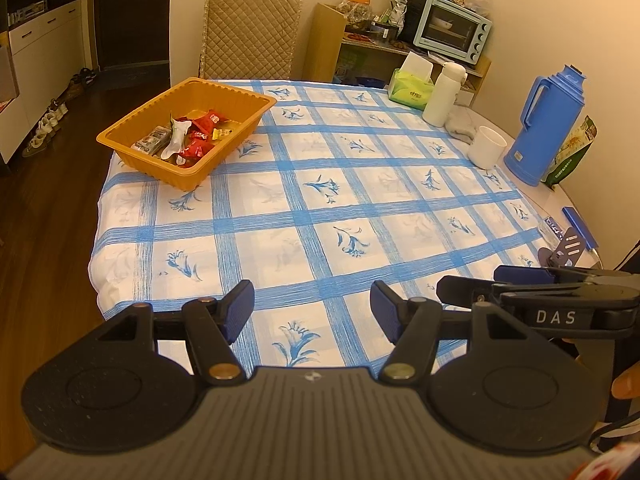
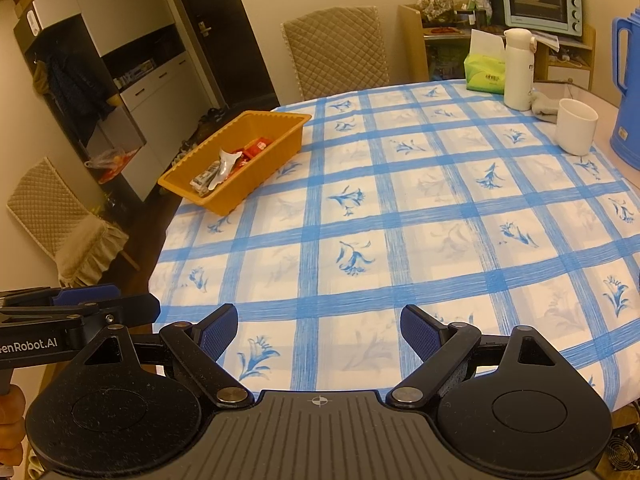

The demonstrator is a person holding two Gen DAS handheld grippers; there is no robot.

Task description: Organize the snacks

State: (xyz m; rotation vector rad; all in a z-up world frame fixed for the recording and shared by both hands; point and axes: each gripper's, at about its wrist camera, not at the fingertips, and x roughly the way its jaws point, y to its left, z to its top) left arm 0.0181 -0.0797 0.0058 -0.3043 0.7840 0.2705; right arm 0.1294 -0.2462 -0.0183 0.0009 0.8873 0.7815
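Both the left gripper [image 1: 312, 314] and the right gripper [image 2: 319, 330] are hovering near, jaws open and empty; wrapped snacks [image 1: 192, 138] are lying in the orange plastic tray [image 1: 132, 142] far left on the surface [image 1: 360, 208].

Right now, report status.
Left gripper and right gripper open, empty. Snacks sit in orange tray. Tablecloth between bare, nothing in the way.

We note an orange tray [image 1: 236, 98] at the surface's far left edge, upright, holding wrapped snacks [image 1: 188, 136]: red packets, a white wrapper, grey-printed bars, heaped toward its near end
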